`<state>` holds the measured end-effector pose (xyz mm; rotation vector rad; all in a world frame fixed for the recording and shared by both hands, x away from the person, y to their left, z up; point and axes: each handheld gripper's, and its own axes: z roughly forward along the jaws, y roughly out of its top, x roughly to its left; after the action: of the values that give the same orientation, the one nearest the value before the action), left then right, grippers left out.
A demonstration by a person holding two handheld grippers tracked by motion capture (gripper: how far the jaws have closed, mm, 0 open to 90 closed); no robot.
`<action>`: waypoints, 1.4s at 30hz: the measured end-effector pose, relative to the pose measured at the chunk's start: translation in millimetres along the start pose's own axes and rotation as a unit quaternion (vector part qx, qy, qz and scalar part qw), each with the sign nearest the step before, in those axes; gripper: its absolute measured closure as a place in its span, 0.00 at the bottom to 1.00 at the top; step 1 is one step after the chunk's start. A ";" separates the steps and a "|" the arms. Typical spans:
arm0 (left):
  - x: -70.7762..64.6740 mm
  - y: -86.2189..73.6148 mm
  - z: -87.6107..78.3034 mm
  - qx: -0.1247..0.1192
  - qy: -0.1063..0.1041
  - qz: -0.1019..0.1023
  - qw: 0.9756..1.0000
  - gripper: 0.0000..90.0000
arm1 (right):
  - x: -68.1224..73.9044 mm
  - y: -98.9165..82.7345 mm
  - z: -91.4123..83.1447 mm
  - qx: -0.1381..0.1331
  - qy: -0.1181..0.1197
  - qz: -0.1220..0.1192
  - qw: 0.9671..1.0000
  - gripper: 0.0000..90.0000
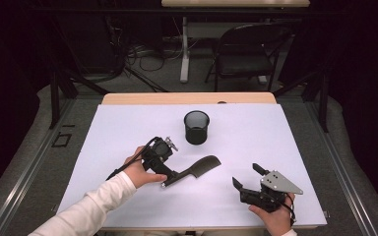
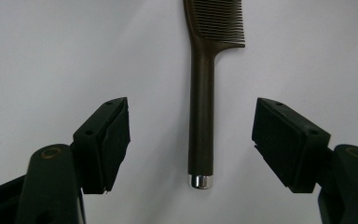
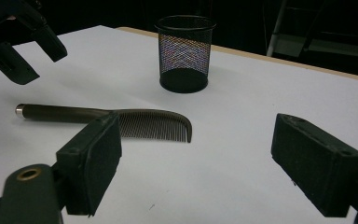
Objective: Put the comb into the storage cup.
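White table (image 1: 128, 123) in dark room; both grippers' fingers apart over comb (image 1: 204, 166).

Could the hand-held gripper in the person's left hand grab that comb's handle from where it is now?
Probably yes. The left hand-held gripper hangs right over the comb, jaws open either side of the handle and apart from it. Nothing lies between them, and the mesh cup stands well clear.

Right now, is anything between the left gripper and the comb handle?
Nothing visible. The left gripper is open with its jaws on either side of the comb handle, and only bare white table lies between them.
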<state>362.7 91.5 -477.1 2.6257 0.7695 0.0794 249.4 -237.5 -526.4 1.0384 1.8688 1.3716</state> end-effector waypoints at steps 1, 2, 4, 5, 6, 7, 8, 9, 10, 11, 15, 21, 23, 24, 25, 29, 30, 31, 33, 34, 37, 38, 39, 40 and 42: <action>-0.4 0.2 0.9 0.000 0.000 -0.001 1.000 0.31 | -0.1 0.0 -0.1 0.001 0.000 0.000 1.000 0.18; -0.2 0.6 1.4 0.004 0.000 0.001 1.000 0.31 | -0.1 0.0 0.0 0.001 0.000 0.000 1.000 0.18; -0.2 1.0 2.9 0.004 0.001 0.001 1.000 0.32 | 0.1 0.0 0.0 0.001 0.001 -0.001 1.000 0.18; -0.3 1.3 3.5 0.004 0.001 0.001 1.000 0.32 | 0.1 0.0 0.0 0.001 0.000 -0.001 1.000 0.18; -0.4 1.7 4.1 0.007 0.001 0.002 1.000 0.32 | 0.0 0.0 0.1 0.002 0.000 -0.001 1.000 0.18; -0.5 2.0 4.7 0.009 0.001 0.003 1.000 0.32 | 0.0 0.0 0.1 0.002 0.000 -0.001 1.000 0.18; -0.9 2.3 5.8 0.009 0.000 0.004 1.000 0.33 | -0.1 0.0 0.0 0.001 0.000 -0.001 1.000 0.18; -1.0 2.5 5.9 0.011 0.000 0.004 1.000 0.33 | -0.1 0.0 0.0 0.001 0.000 -0.001 1.000 0.18; -1.1 2.8 6.6 0.012 0.001 0.007 1.000 0.33 | -0.1 0.0 0.0 0.001 0.000 -0.001 1.000 0.18; -1.4 3.2 7.3 0.014 0.000 0.007 1.000 0.34 | -0.2 0.0 0.1 0.001 0.000 -0.001 1.000 0.18; -2.2 5.0 10.3 0.019 -0.003 0.008 1.000 0.37 | 0.0 0.1 -0.1 0.001 0.000 -0.001 1.000 0.18; -2.7 6.8 15.7 0.026 -0.009 0.009 1.000 0.38 | -0.2 0.0 0.0 0.002 0.000 -0.001 1.000 0.18; -3.2 7.8 18.3 0.030 -0.009 0.011 0.999 0.38 | -0.4 0.0 0.1 0.002 0.000 -0.001 1.000 0.18; -3.4 8.0 19.2 0.031 -0.008 0.011 0.999 0.39 | -0.4 -0.1 0.2 0.002 0.000 -0.001 1.000 0.18; -3.6 8.5 20.3 0.034 -0.009 0.012 0.999 0.39 | -0.4 -0.1 0.2 0.002 0.000 -0.001 1.000 0.18; -4.5 9.2 23.4 0.035 -0.010 0.015 0.999 0.43 | -0.4 0.0 0.0 0.002 0.000 -0.001 1.000 0.18; -5.0 9.3 24.1 0.036 -0.009 0.016 0.999 0.44 | -0.5 -0.1 0.1 0.002 0.000 -0.001 1.000 0.18; -5.3 9.5 24.5 0.040 -0.012 0.012 0.999 0.45 | -0.4 0.0 0.0 0.002 0.001 -0.001 1.000 0.18; -5.8 9.9 25.9 0.046 -0.019 0.006 0.999 0.49 | -0.3 -0.1 0.0 0.002 0.001 -0.001 1.000 0.18; -6.2 10.3 26.8 0.051 -0.016 0.008 0.999 0.49 | -0.3 -0.1 0.1 0.002 0.001 -0.001 1.000 0.18; -6.2 10.5 28.9 0.060 -0.012 0.002 0.998 0.50 | -0.5 -0.1 0.1 0.003 0.001 -0.001 1.000 0.18; -6.4 10.4 29.7 0.062 -0.011 -0.002 0.998 0.51 | -0.4 -0.1 0.1 0.003 0.001 0.000 1.000 0.18; -6.3 10.5 30.2 0.064 -0.008 -0.001 0.998 0.52 | -0.5 -0.1 0.0 0.004 0.002 0.000 1.000 0.18; -6.3 10.7 31.0 0.064 -0.006 0.000 0.998 0.52 | -0.5 -0.1 0.0 0.004 0.002 0.000 1.000 0.18; -6.3 11.1 31.4 0.069 -0.006 0.002 0.998 0.54 | -0.4 -0.1 0.1 0.004 0.002 0.000 1.000 0.18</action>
<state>368.1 68.2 -501.2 2.7560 0.7926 0.0125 249.7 -237.9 -526.5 1.0402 1.8788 1.3675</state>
